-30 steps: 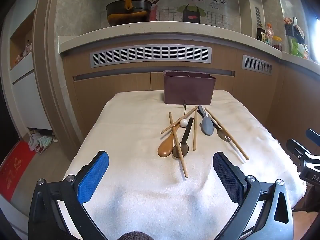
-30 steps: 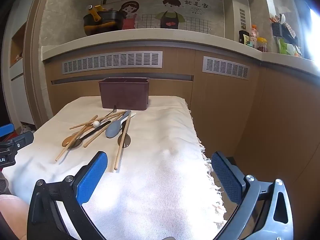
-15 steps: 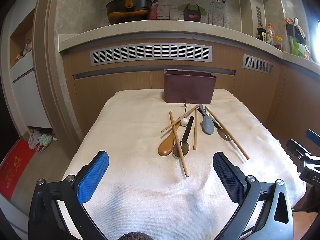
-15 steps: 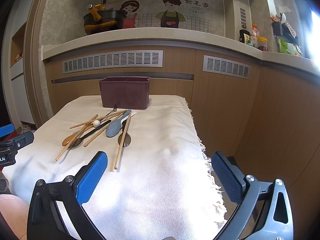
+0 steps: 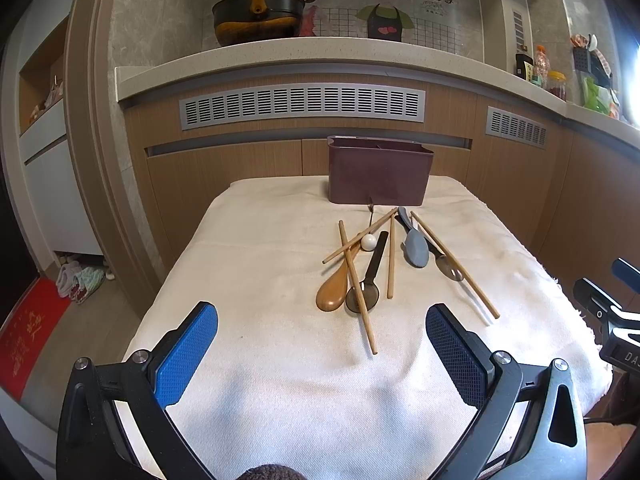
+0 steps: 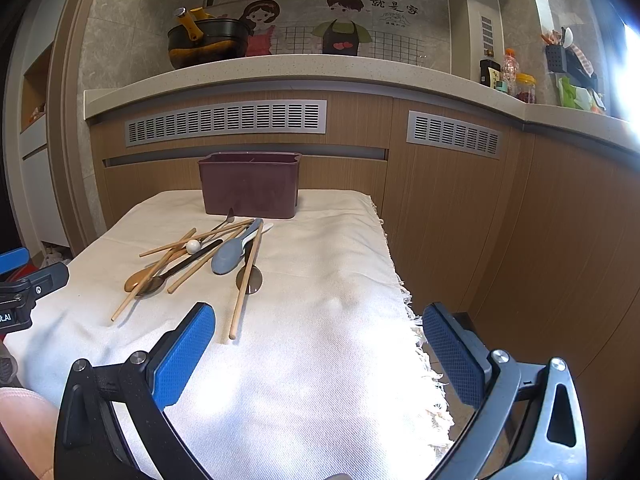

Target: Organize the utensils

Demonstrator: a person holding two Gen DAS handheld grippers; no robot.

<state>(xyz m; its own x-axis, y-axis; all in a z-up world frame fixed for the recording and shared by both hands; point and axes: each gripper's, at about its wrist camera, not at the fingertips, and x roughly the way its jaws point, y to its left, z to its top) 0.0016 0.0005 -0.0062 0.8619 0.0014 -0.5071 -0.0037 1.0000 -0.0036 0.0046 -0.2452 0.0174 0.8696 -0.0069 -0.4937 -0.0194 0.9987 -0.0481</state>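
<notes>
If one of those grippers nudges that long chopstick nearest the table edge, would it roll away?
The chopstick looks thin, stiff and light, so it would probably slide. It lies across a metal spoon, so it may pivot. The towel likely damps rolling.

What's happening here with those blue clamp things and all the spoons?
A person holds two hand-held grippers over a cloth-covered table. The left gripper and right gripper are both open and hold nothing. A jumble of chopsticks and spoons, including a wooden spoon and a grey spoon, lies loose in front of a dark red utensil box. Nothing has been picked up yet.
</notes>
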